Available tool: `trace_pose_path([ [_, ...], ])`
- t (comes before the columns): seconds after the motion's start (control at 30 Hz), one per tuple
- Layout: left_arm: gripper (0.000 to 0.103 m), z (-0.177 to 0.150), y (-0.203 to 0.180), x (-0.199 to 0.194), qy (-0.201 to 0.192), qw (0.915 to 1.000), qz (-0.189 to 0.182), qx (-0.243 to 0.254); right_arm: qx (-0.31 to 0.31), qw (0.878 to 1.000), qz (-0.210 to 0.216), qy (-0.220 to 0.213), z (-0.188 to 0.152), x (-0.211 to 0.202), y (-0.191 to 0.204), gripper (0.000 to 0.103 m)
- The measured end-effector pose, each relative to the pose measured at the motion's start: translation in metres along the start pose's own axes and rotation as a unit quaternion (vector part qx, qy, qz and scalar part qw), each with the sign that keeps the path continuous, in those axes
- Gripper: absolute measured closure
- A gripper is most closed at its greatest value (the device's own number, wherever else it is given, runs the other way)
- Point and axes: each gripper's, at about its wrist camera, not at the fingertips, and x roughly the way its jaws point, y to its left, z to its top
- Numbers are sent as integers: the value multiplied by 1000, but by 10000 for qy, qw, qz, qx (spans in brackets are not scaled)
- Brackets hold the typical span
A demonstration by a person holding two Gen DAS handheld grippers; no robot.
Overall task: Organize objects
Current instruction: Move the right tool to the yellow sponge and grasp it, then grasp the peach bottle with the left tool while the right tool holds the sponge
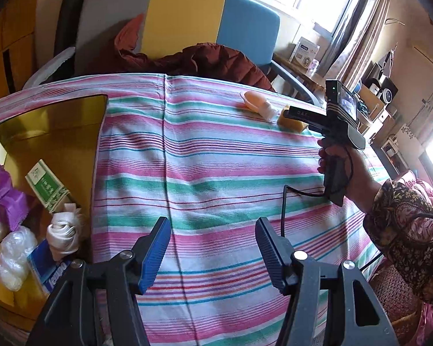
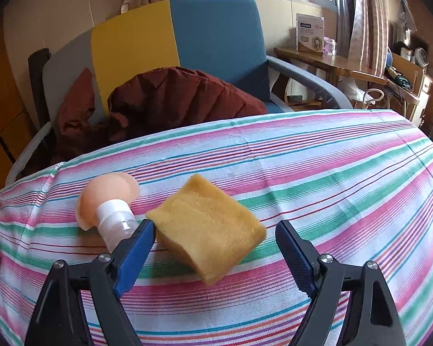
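Gaping wide with nothing held, the right tool (image 2: 215,249) straddles the square yellow sponge (image 2: 206,229) lying on the striped cloth-covered surface (image 2: 332,178) beside a peach-capped clear plastic bottle (image 2: 108,199), while the left tool (image 1: 213,248), equally open and empty, hovers near the gold cardboard box (image 1: 57,121) of packets.

I see a tablecloth (image 2: 303,167) striped pink, green, white and blue, a mustard-yellow sponge (image 2: 207,227), a peach cap (image 2: 106,193) on a clear bottle, my grippers' blue pads (image 1: 156,256), a gold box (image 1: 52,132), and a grey, yellow and blue chair (image 2: 170,46).
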Motion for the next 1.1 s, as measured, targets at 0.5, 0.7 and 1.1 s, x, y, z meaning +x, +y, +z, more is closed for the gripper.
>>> trace_pose_path([
  [0.5,32,94,-51,83,97,9994,-255,-226,287,9970,-395,-598,-10,-22,-11,45],
  [0.7,24,145,-69,145,227,9974,-207,-646,657,9893,-790,-1037,-14,-39,-23,44],
  [1.1,19,203,-82,237,295,9942,-76,-1030,998,9863,-790,-1050,-16,-37,-36,43],
])
